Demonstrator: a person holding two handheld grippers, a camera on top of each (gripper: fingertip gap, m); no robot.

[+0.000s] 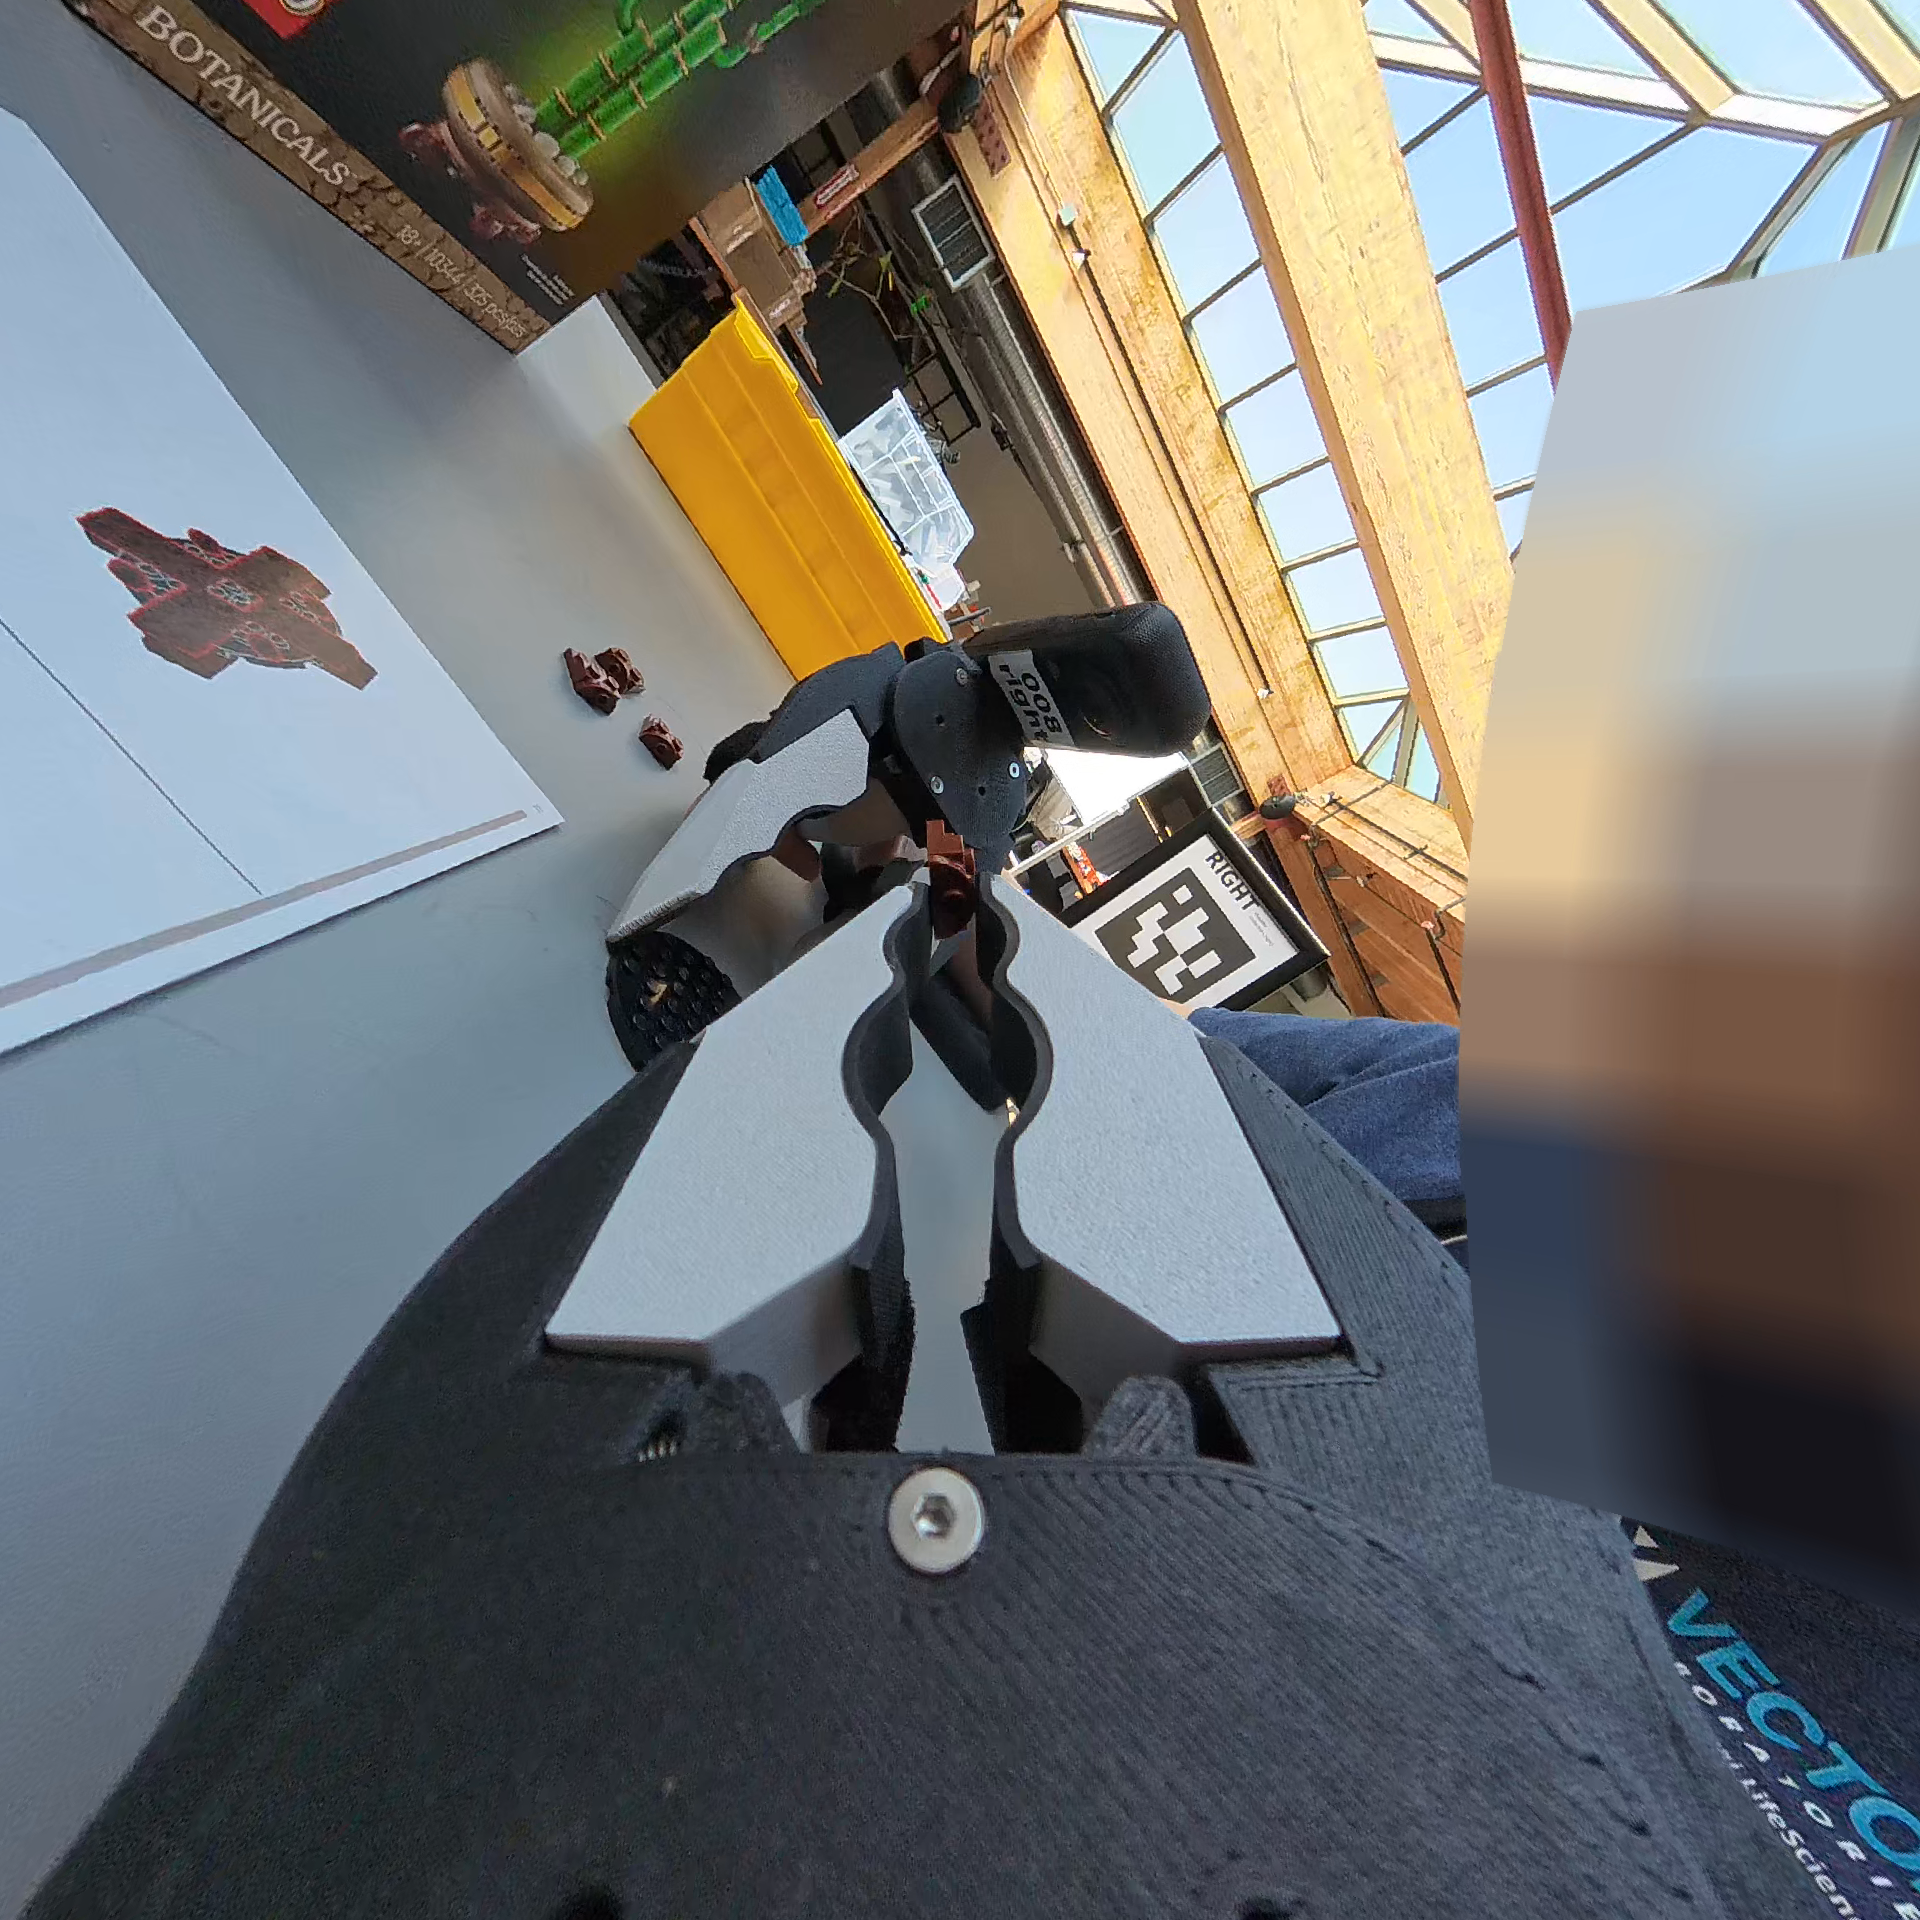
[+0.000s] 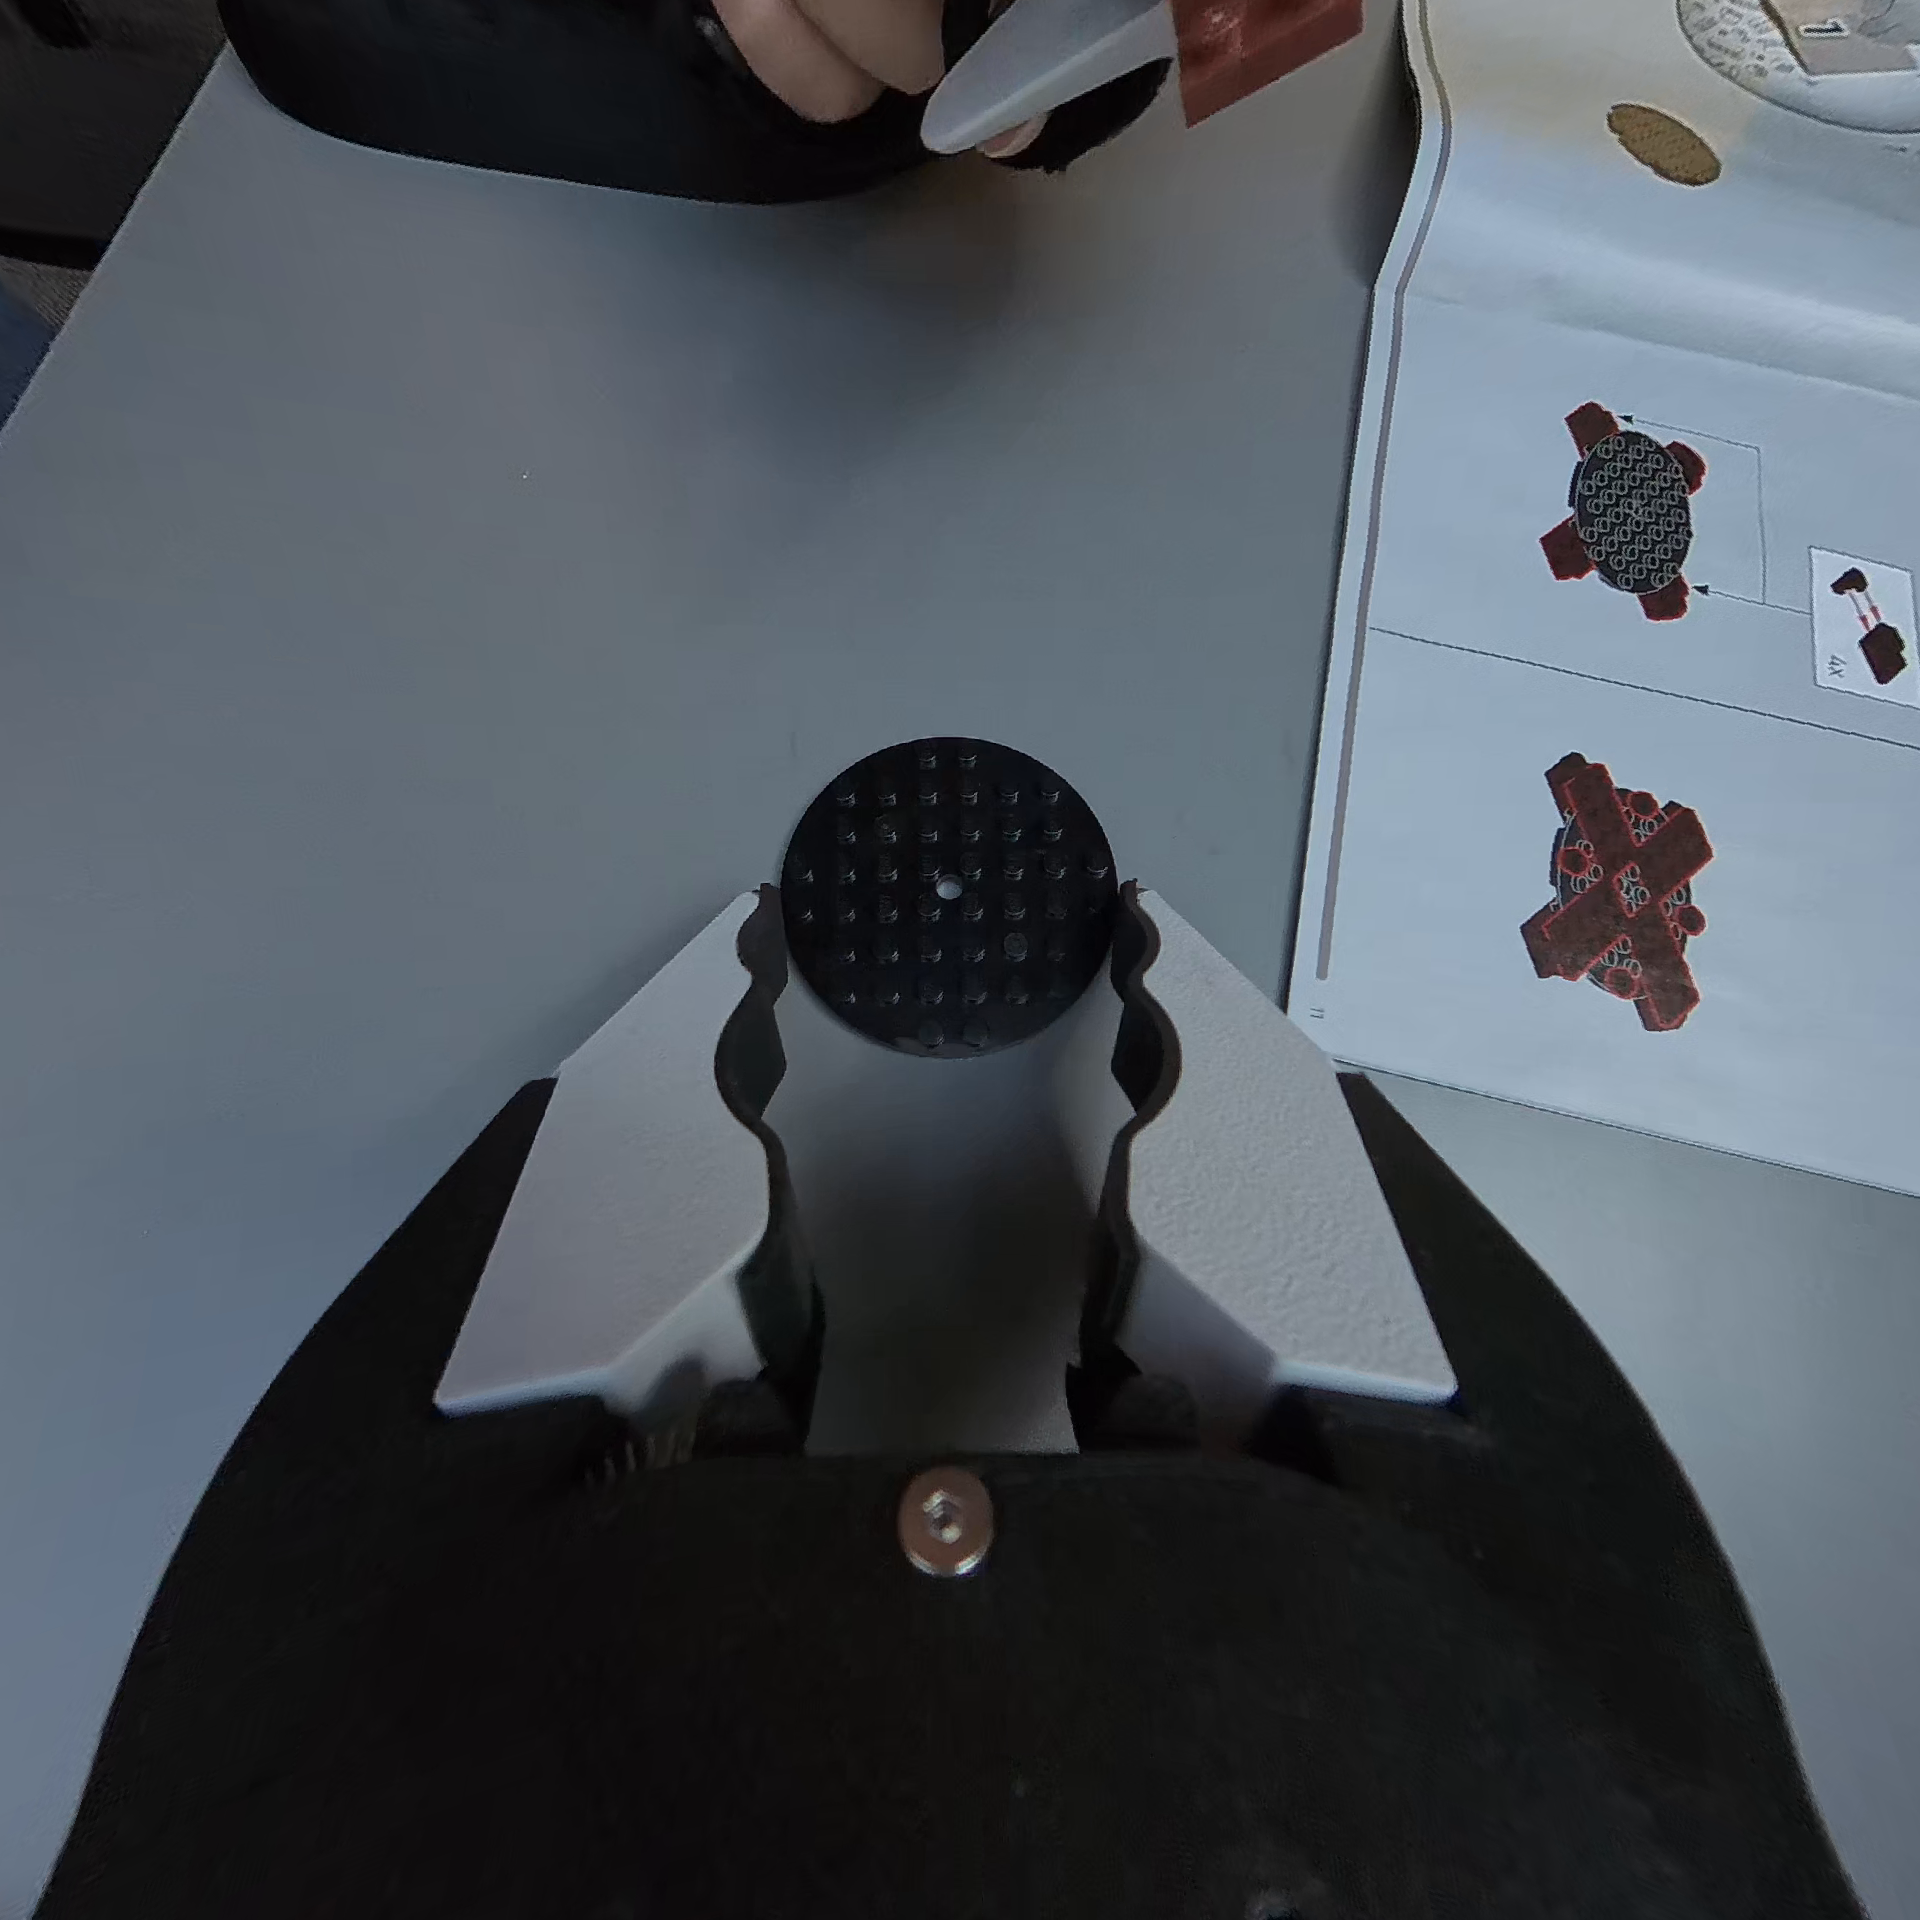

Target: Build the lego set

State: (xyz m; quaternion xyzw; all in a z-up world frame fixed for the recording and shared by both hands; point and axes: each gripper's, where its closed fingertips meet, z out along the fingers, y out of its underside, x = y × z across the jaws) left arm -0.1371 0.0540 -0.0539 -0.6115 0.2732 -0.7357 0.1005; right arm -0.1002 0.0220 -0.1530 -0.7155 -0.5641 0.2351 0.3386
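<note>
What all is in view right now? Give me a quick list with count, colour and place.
Round studded plate: one, black, flat on the table between the right gripper's open fingers.
Brown piece: one, reddish-brown, pinched at the left gripper's tips.
Loose brown pieces: two or three, on the table past the booklet.
Instruction booklet: one, white, open on the table.
Set box: one, dark, at the table's far edge.
Yellow bin: one, beyond the table.
Table: one, grey.
Left gripper: grey fingers, shut on the brown piece.
Right gripper: grey fingers, open over the plate.
</note>
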